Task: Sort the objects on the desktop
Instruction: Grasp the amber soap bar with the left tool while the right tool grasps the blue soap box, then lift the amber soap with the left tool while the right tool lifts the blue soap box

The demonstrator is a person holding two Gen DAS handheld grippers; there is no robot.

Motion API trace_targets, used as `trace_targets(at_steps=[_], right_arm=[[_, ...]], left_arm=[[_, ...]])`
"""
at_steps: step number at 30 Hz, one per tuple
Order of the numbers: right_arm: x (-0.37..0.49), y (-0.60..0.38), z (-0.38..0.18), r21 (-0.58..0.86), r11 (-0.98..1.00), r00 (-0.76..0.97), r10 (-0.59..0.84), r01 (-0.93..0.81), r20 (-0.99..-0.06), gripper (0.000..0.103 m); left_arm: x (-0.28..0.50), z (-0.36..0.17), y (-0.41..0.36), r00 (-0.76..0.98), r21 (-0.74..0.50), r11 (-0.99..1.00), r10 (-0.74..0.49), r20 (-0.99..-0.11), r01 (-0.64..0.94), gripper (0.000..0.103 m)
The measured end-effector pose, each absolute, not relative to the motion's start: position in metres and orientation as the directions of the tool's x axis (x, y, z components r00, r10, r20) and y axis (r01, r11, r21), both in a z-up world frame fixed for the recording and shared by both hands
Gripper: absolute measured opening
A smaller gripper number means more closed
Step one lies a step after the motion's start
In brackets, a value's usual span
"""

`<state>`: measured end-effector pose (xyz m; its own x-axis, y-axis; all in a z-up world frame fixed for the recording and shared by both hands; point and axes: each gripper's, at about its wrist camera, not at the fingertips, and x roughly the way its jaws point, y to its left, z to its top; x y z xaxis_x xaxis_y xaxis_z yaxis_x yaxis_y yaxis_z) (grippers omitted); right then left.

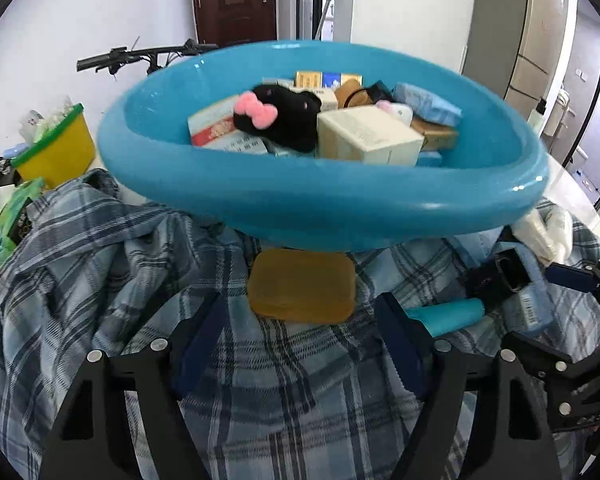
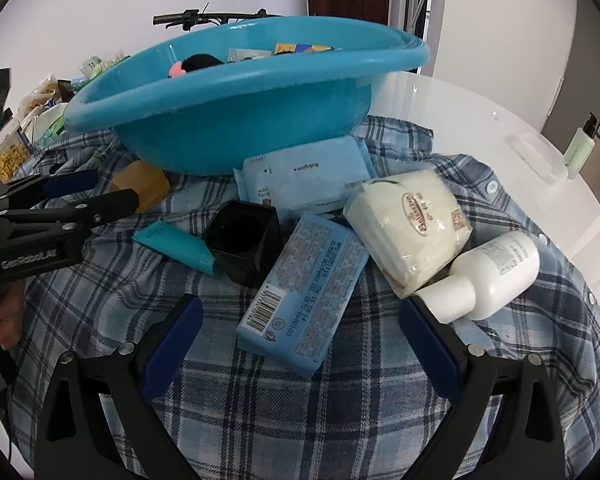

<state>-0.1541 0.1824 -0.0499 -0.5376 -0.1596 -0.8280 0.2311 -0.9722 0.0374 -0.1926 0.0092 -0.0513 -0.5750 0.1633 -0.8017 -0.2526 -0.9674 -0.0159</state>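
Note:
A blue plastic basin (image 1: 324, 208) (image 2: 236, 120) sits on a plaid shirt and holds several boxes and a black plush with a pink bow (image 1: 280, 116). My left gripper (image 1: 300, 332) is open and empty, just short of an amber soap bar (image 1: 302, 286) lying in front of the basin. My right gripper (image 2: 300, 320) is open and empty, its jaws either side of a light blue tissue pack (image 2: 300, 292). Beside that pack lie a black square cup (image 2: 244, 240), a teal tube (image 2: 176, 244), a wipes pack (image 2: 308, 172), a cream pack (image 2: 412, 220) and a white bottle (image 2: 488, 276).
The plaid shirt (image 2: 260, 408) covers a white round table (image 2: 480, 112). A clear soap dish (image 2: 536, 156) and a green pump bottle (image 2: 580, 144) stand at the far right. A yellow container (image 1: 56, 152) and snack packets crowd the left. The left gripper also shows in the right wrist view (image 2: 72, 194).

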Motion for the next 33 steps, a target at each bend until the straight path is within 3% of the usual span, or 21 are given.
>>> trace_targets(at_steps=[10,15,17,22,33], right_arm=[[-0.158,0.184,-0.055,0.002,-0.975,-0.553,-0.128,0.222,-0.823,0.083],[-0.158,0.186,-0.053,-0.007,-0.975,-0.559,-0.122,0.223,-0.82,0.076],[-0.157,0.187,-0.052,-0.004,-0.975,-0.561,-0.125,0.223,-0.818,0.071],[-0.153,0.188,-0.047,0.024,-0.971,-0.547,-0.155,0.24,-0.823,0.049],[-0.14,0.198,-0.041,0.08,-0.967,-0.54,-0.202,0.24,-0.817,0.039]], left_arm=[[-0.212,-0.065,0.01,-0.561,-0.019,-0.964,0.171,-0.81,-0.266,0.079],[-0.212,-0.067,0.013,-0.554,-0.024,-0.96,0.181,-0.812,-0.279,0.066],[-0.21,-0.066,0.014,-0.563,-0.009,-0.959,0.174,-0.808,-0.284,0.065],[-0.201,-0.059,0.013,-0.589,0.008,-0.963,0.158,-0.792,-0.27,0.065],[-0.179,-0.034,0.008,-0.612,-0.005,-0.966,0.168,-0.773,-0.259,0.065]])
